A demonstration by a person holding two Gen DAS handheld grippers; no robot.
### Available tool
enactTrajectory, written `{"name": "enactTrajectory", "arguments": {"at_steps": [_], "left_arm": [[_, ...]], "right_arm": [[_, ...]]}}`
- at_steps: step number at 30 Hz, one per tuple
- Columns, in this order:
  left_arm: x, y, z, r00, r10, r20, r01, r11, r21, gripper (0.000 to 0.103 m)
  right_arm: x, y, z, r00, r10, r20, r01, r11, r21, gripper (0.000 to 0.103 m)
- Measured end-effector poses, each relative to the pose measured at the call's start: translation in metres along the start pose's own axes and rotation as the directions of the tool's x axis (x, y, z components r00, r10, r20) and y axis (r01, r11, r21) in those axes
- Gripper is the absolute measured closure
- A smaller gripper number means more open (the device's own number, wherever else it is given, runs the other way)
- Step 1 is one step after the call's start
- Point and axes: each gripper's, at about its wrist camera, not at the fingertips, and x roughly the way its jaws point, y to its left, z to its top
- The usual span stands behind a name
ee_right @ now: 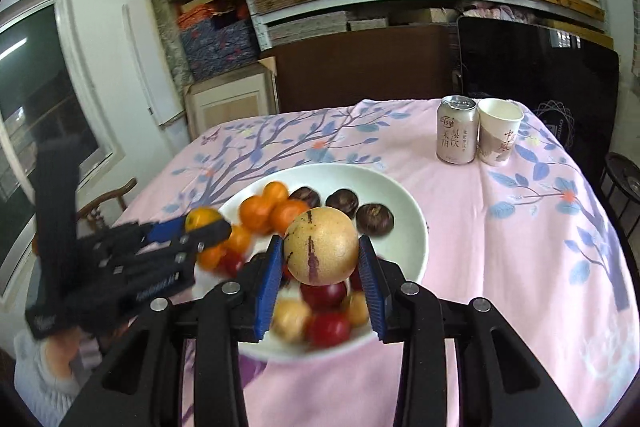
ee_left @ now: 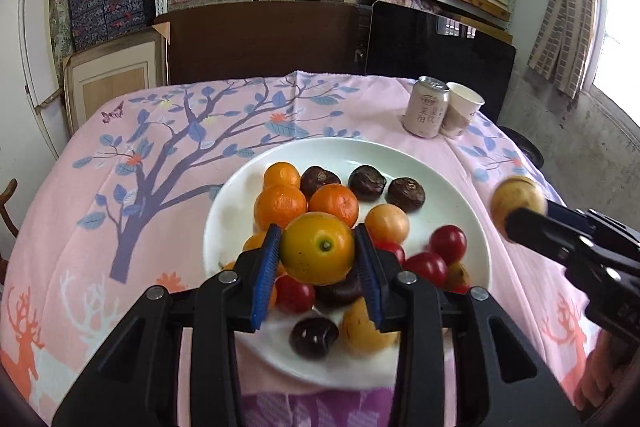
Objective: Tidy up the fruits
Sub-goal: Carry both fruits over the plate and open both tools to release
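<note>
The left hand-held gripper [ee_left: 316, 251] is clamped on a yellow-orange citrus fruit [ee_left: 317, 247], held above the white plate [ee_left: 452, 195], its navel end facing the camera. The right hand-held gripper [ee_right: 320, 255] grips a pale yellow fruit with purple streaks [ee_right: 321, 246] over the plate's near side — the streaks run roughly top to bottom. Much of the pile is hidden behind the two held fruits; oranges [ee_left: 280, 205], three dark wrinkled fruits [ee_left: 367, 182] and red ones [ee_left: 448, 242] show around them, the nearest blurred. On the pink tree-print surface [ee_left: 160, 187] a can [ee_right: 457, 129] and paper cup [ee_right: 499, 131] stand touching.
</note>
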Motion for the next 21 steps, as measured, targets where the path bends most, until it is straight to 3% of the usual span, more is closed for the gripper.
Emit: {"name": "enactTrajectory", "arguments": {"at_steps": [2,3,5,6,9,16,21], "left_arm": [[0.016,0.000,0.000,1.000,-0.002,-0.014,0.002,1.000,-0.013,0.059],[0.020,0.001,0.000,1.000,-0.002,-0.017,0.002,1.000,-0.012,0.049],[0.022,0.001,-0.004,1.000,0.008,-0.007,-0.008,1.000,0.003,0.039],[0.022,0.000,-0.005,1.000,0.015,-0.001,-0.015,1.000,0.013,0.034],[0.017,0.002,-0.008,1.000,0.020,0.008,-0.020,1.000,0.002,0.023],[-0.015,0.002,-0.026,0.998,0.037,0.050,-0.036,0.999,-0.008,0.016],[-0.046,0.002,-0.056,0.995,0.068,0.077,-0.066,0.997,-0.032,0.011]], "right_arm": [[0.023,-0.008,0.005,1.000,0.002,-0.024,-0.001,1.000,0.024,0.065],[0.033,-0.011,0.005,0.999,0.004,-0.032,-0.003,0.999,0.040,0.064],[0.040,-0.022,0.002,1.000,0.027,-0.009,-0.026,0.995,0.097,0.045],[0.039,-0.026,-0.002,0.999,0.034,-0.006,-0.033,0.993,0.110,0.041],[0.025,-0.029,-0.006,1.000,0.022,0.022,-0.024,0.994,0.105,0.041],[-0.008,-0.043,-0.033,0.997,0.015,0.073,-0.028,0.985,0.172,0.024],[-0.025,-0.051,-0.062,0.998,-0.011,0.057,-0.003,0.971,0.238,0.022]]}}
